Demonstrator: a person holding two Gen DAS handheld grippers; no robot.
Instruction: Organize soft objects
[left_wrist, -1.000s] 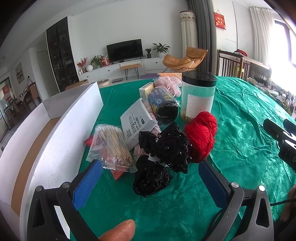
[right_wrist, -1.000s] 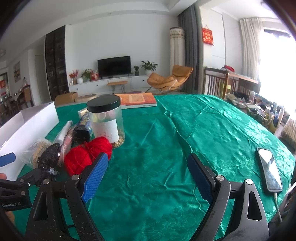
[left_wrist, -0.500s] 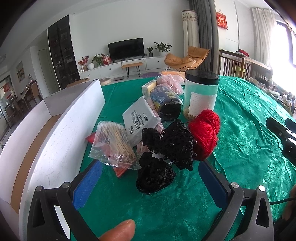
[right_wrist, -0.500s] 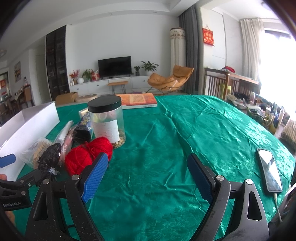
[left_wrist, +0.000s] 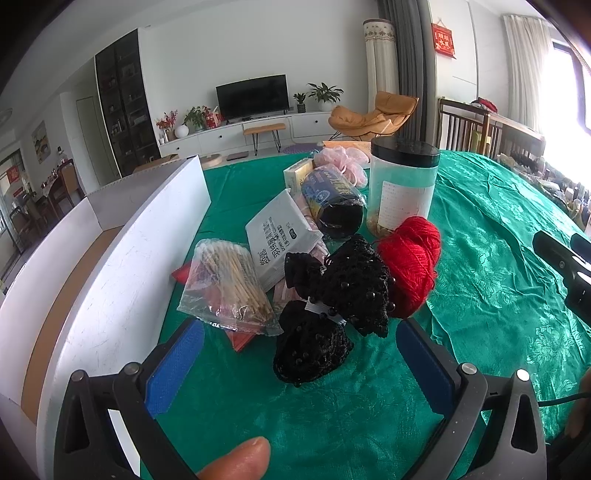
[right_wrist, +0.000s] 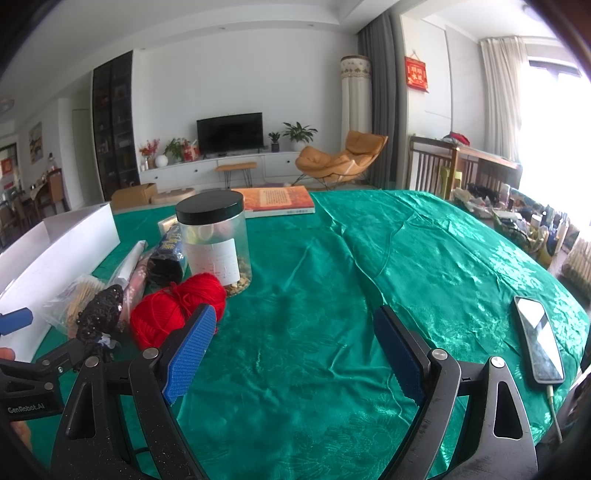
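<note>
A black beaded knit bundle (left_wrist: 332, 299) lies on the green tablecloth, just ahead of my left gripper (left_wrist: 299, 358), which is open with nothing between its blue pads. Touching the bundle's right side is a red yarn ball (left_wrist: 412, 264). Behind them sit a white soft pack (left_wrist: 277, 240), a clear bag of sticks (left_wrist: 229, 288), a dark roll (left_wrist: 332, 201) and pink fluffy items (left_wrist: 343, 160). My right gripper (right_wrist: 295, 350) is open over bare cloth, with the red yarn ball (right_wrist: 177, 308) and the black bundle (right_wrist: 99, 317) to its left.
An open white cardboard box (left_wrist: 125, 251) runs along the left. A clear jar with a black lid (left_wrist: 402, 184) stands behind the yarn. A phone (right_wrist: 539, 343) with a cable lies at the right table edge, and an orange book (right_wrist: 277, 199) lies far back.
My left gripper has drifted slightly closer to the black bundle, which sits a little higher and larger in view. The right gripper has barely moved.
</note>
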